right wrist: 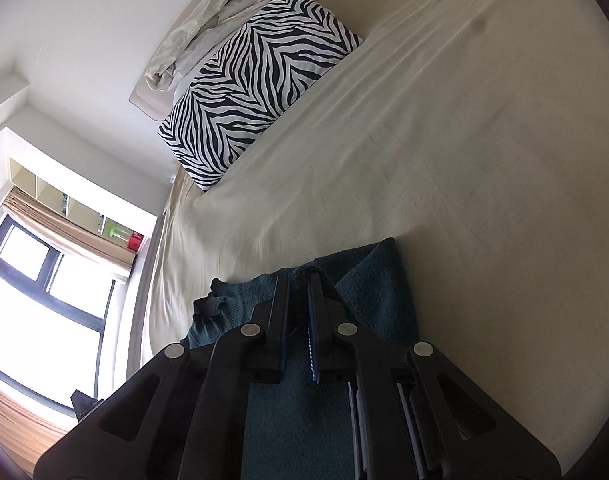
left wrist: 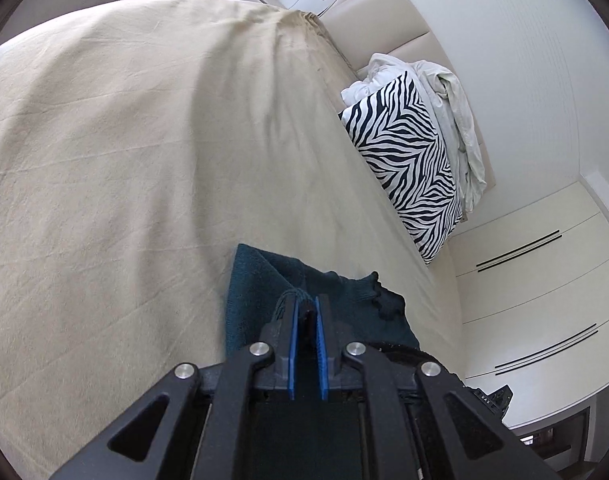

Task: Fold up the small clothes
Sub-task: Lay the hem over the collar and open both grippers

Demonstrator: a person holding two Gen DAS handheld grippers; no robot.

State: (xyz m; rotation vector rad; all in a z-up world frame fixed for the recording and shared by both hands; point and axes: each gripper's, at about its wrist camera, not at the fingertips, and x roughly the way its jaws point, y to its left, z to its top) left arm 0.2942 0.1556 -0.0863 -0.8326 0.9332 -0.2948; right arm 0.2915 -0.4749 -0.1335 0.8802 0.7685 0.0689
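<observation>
So both grippers, left (left wrist: 307,304) and right (right wrist: 298,280), are pinched nearly closed on the teal knit (left wrist: 256,280), which hangs over the bed (left wrist: 104,160), with a zebra pillow (left wrist: 404,160) farther off.

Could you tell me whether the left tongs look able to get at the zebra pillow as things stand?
Probably not: the left tongs are shut on the teal garment, though bare bedsheet lies toward the zebra pillow.
</observation>
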